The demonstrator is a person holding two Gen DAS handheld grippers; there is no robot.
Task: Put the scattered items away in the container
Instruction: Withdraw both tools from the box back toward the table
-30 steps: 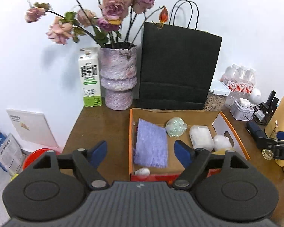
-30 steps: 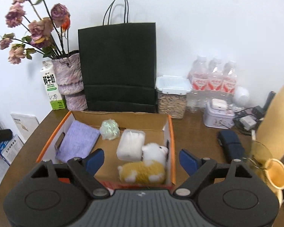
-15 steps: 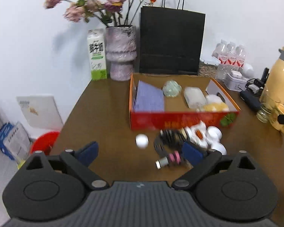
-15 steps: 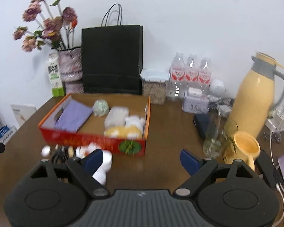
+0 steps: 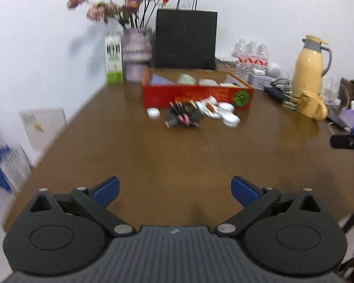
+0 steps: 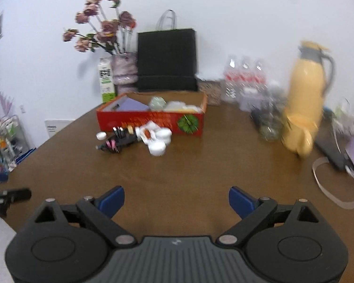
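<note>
A red cardboard box [image 5: 195,94] [image 6: 151,120] stands far across the brown table, holding a purple cloth [image 6: 132,105], a pale green ball and white items. In front of it lie scattered things: a small white jar [image 5: 153,112], a black organizer with pink bits [image 5: 183,118] [image 6: 116,141] and several white jars [image 5: 226,115] [image 6: 157,139]. My left gripper [image 5: 174,188] is open and empty, low over the near table. My right gripper [image 6: 175,198] is open and empty, also near the front edge.
Behind the box stand a black paper bag [image 5: 185,40], a vase of dried roses [image 5: 136,47], a milk carton [image 5: 113,59] and water bottles [image 5: 251,54]. A yellow thermos [image 5: 309,63] [image 6: 306,89] and yellow cup [image 5: 315,106] are at right, with cables.
Both grippers have pulled far back from above the box toward the near table edge; the box and scattered items now look small and distant. Both stay open and empty.
</note>
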